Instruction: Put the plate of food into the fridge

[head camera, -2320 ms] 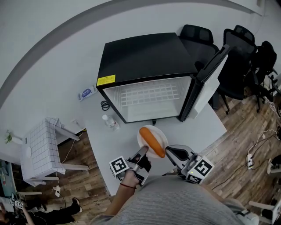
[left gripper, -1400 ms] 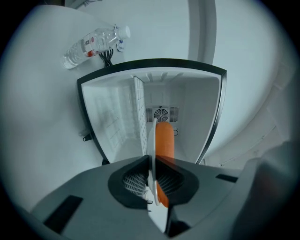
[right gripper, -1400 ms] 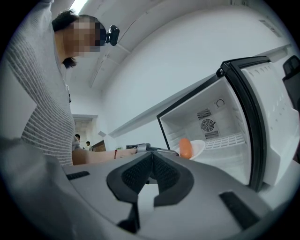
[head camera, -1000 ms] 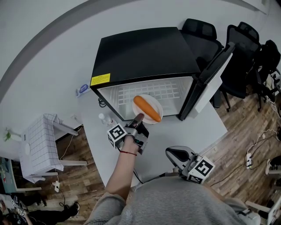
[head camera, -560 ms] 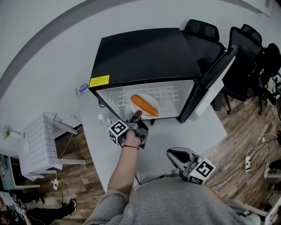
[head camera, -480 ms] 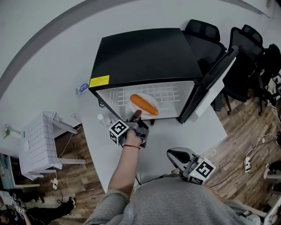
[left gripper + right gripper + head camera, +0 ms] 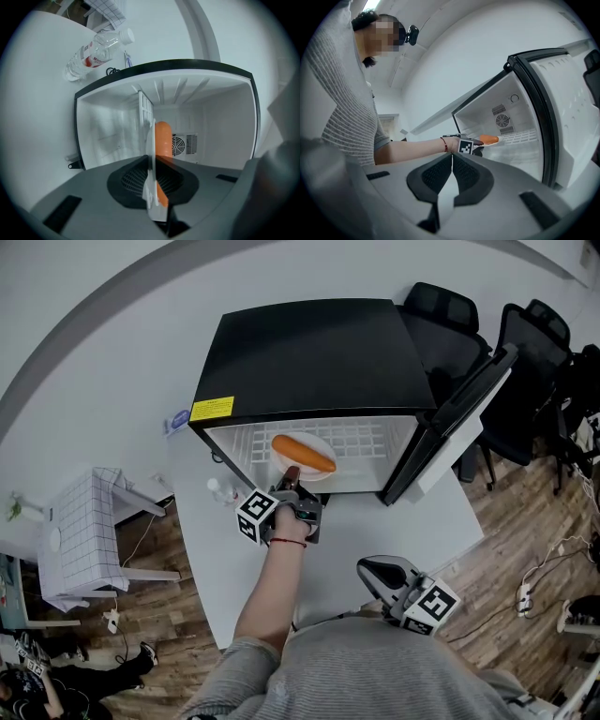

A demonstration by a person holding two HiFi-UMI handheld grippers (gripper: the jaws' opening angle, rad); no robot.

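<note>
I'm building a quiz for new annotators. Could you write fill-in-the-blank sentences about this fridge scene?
The plate in the left gripper carries one ____ piece of food.
The door of the fridge stands ____.
The right gripper is shut and holds ____.
Missing words: orange; open; nothing.

The left gripper (image 7: 292, 474) hides the plate's (image 7: 317, 441) near rim in the head view.
</note>
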